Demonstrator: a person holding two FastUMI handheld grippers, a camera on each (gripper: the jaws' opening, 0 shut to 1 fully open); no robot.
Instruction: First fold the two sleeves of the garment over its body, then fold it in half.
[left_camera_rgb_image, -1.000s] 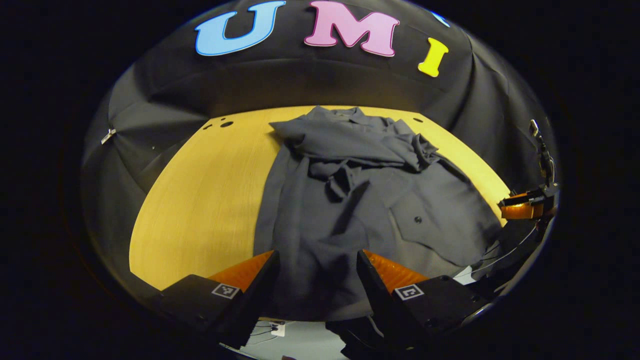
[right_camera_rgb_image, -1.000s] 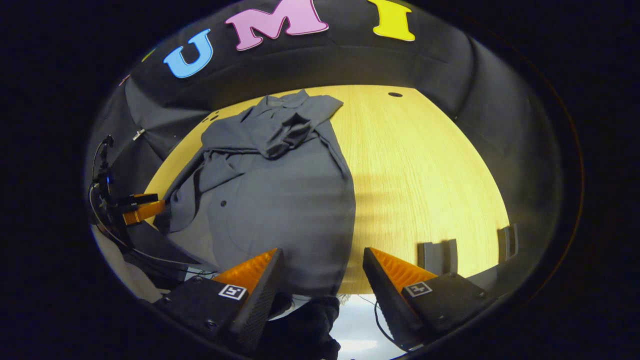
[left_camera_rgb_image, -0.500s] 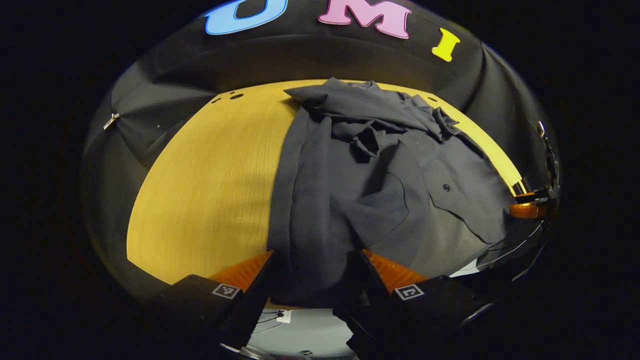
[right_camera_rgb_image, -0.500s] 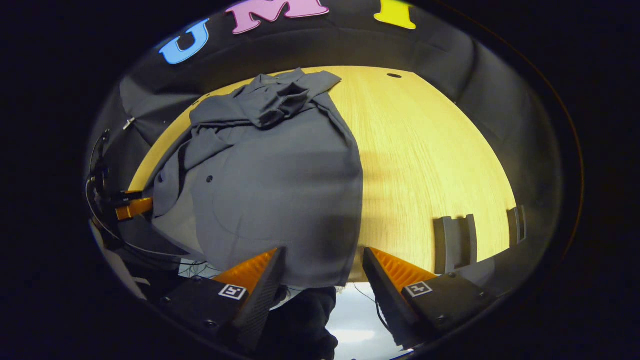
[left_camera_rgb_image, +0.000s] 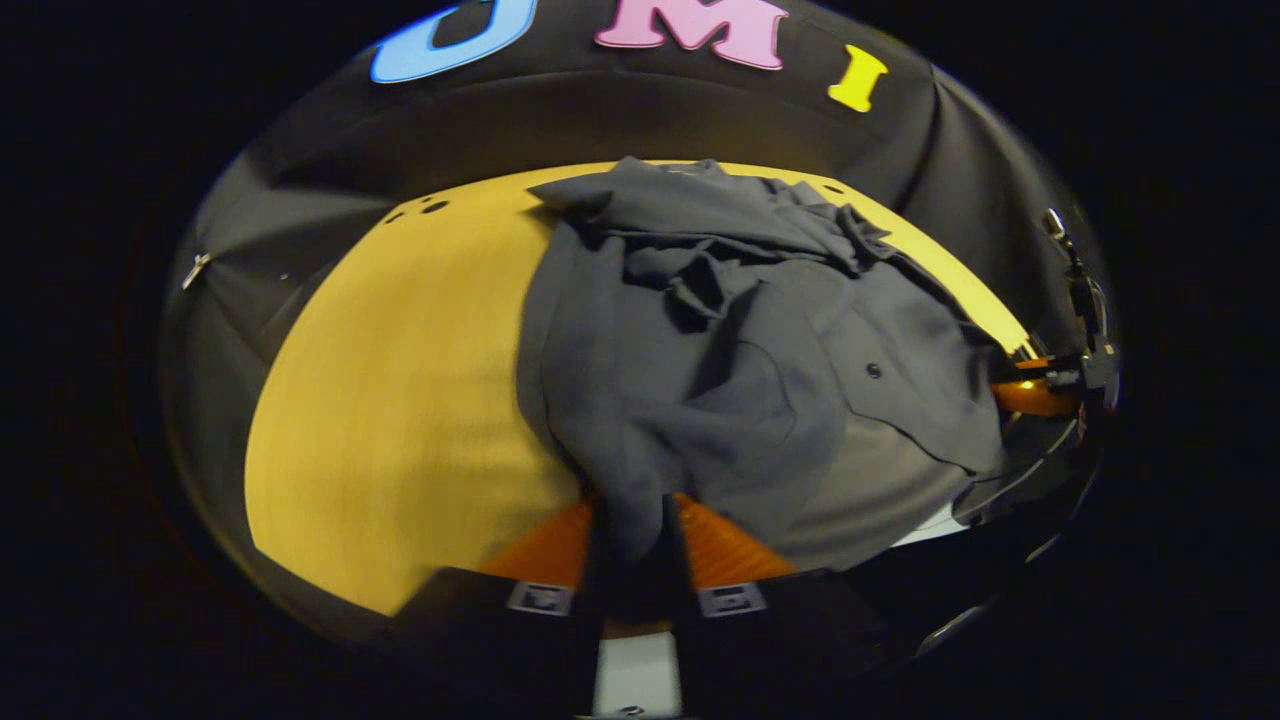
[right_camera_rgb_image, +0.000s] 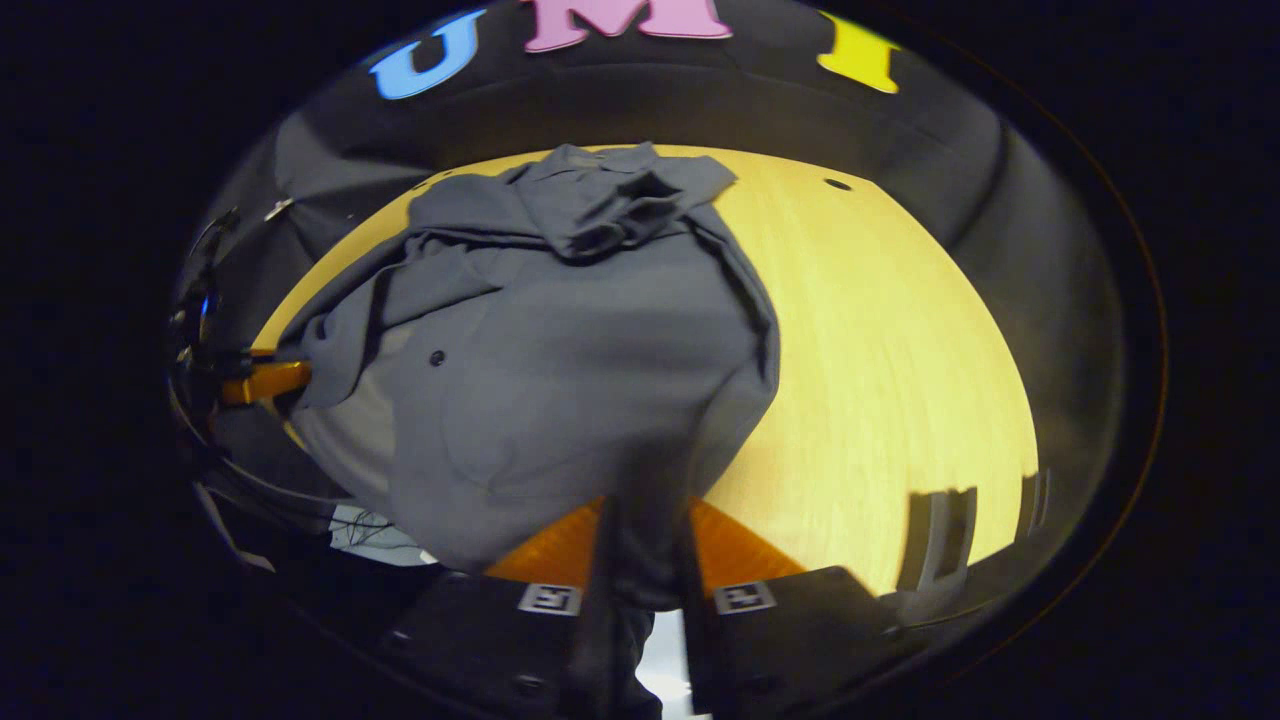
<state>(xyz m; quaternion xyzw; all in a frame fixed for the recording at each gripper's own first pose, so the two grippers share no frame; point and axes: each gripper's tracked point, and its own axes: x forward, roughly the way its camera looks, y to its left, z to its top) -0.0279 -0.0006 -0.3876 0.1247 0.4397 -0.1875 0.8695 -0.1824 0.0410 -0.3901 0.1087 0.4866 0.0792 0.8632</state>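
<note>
While both grippers pinch the hem at the table's near edge, the scene reads so:
Shirt (left_camera_rgb_image: 700, 370): dark grey woven cloth, soft and creased, sleeves bunched over the chest by the far edge, one small button on its front.
Left gripper (left_camera_rgb_image: 632, 545): jaws narrow, clamped on the hem.
Right gripper (right_camera_rgb_image: 645, 545): jaws narrow, clamped on the hem.
Table (right_camera_rgb_image: 880, 350): pale smooth wood, fine grain, rounded far edge with small holes.
Wall (left_camera_rgb_image: 330, 240): black draped cloth.

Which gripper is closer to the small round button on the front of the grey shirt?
Judging roughly, the right. The button sits on the right gripper's half of the shirt; the left gripper pinches the opposite hem corner.
</note>
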